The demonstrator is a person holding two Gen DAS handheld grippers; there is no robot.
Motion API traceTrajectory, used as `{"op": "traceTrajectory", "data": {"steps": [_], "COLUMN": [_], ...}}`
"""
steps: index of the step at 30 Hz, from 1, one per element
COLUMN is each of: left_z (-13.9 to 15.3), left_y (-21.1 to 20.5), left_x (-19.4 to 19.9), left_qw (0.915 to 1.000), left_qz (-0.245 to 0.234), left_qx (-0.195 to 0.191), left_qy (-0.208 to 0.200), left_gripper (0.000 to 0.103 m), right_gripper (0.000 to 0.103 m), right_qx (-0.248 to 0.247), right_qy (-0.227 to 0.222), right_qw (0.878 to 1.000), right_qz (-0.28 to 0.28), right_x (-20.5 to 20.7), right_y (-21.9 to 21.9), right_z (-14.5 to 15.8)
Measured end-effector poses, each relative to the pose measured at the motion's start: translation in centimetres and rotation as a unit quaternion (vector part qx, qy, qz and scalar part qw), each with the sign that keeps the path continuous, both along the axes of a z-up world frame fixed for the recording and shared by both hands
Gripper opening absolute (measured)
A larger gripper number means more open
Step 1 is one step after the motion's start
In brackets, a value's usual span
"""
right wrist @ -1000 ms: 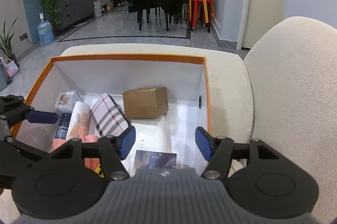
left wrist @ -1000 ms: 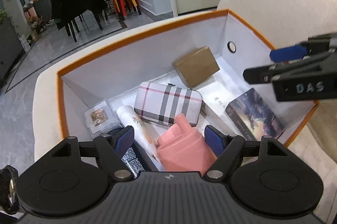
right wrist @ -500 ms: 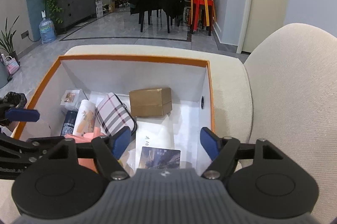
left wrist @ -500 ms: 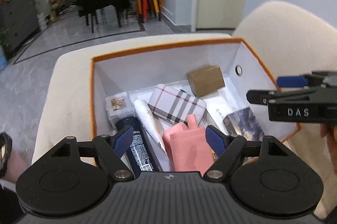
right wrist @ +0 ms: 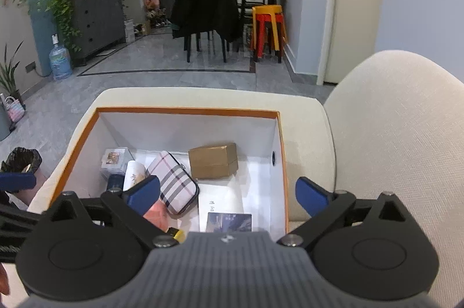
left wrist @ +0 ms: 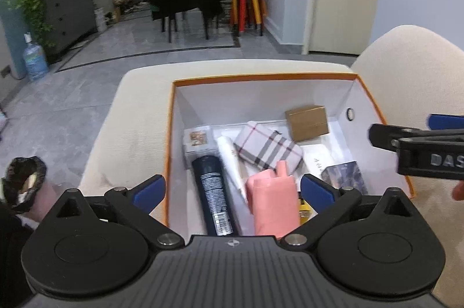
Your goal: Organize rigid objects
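An orange-rimmed white box sits on a cream sofa. Inside lie a brown carton, a plaid case, a pink bottle, a dark spray can, a white tube, a clear card box and a dark book. My left gripper is open and empty above the box's near edge. My right gripper is open and empty above it too, and shows at the right of the left wrist view.
The sofa's armrest rises at the right. A bin with a black bag stands on the floor at the left. A dining table with chairs and stacked stools stand far behind.
Both grippers have pulled back and up from the box, so more of the room and sofa shows. The left view has swung to face the box squarely. The box's contents have not moved.
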State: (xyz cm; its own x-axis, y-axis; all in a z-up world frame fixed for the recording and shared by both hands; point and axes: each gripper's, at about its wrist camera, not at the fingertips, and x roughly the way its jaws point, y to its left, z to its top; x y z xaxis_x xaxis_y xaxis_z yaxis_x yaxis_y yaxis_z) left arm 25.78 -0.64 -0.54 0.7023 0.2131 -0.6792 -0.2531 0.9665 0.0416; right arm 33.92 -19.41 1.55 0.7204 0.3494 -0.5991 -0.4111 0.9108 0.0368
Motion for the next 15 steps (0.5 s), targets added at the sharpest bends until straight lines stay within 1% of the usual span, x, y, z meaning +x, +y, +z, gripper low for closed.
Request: {"op": "traceTrajectory", "data": {"steps": [2, 4, 6, 9, 15], "left_z": [0.1, 0.2, 0.3, 0.6, 0.9], "left_y": [0.1, 0.4, 0.5, 0.5, -0.2], "left_x": [0.0, -0.1, -0.4, -0.8, -1.0], "left_qw": [0.9999, 0.9994, 0.999, 0.9987, 0.9982], "left_qz": [0.011, 0.017, 0.024, 0.037, 0.038], "left_qx": [-0.007, -0.022, -0.028, -0.016, 0.003], "left_qy": [0.008, 0.018, 0.026, 0.032, 0.047], "left_gripper": [0.103, 0.103, 0.103, 0.103, 0.103], "right_gripper": [0.1, 0.1, 0.1, 0.1, 0.1], "right_qx": [-0.001, 0.001, 0.002, -0.002, 0.011], "right_qy": [0.003, 0.005, 0.009, 0.032, 0.05], "right_qw": [1.0, 1.0, 1.0, 0.999, 0.999], "right_qz": [-0.003, -0.003, -0.005, -0.009, -0.003], "right_x": [-0.5, -1.1, -1.6, -2.0, -2.8], "right_y": [0.0, 0.0, 0.0, 0.1, 0.1], "right_z": [0.5, 1.0, 1.7, 2.2, 2.8]}}
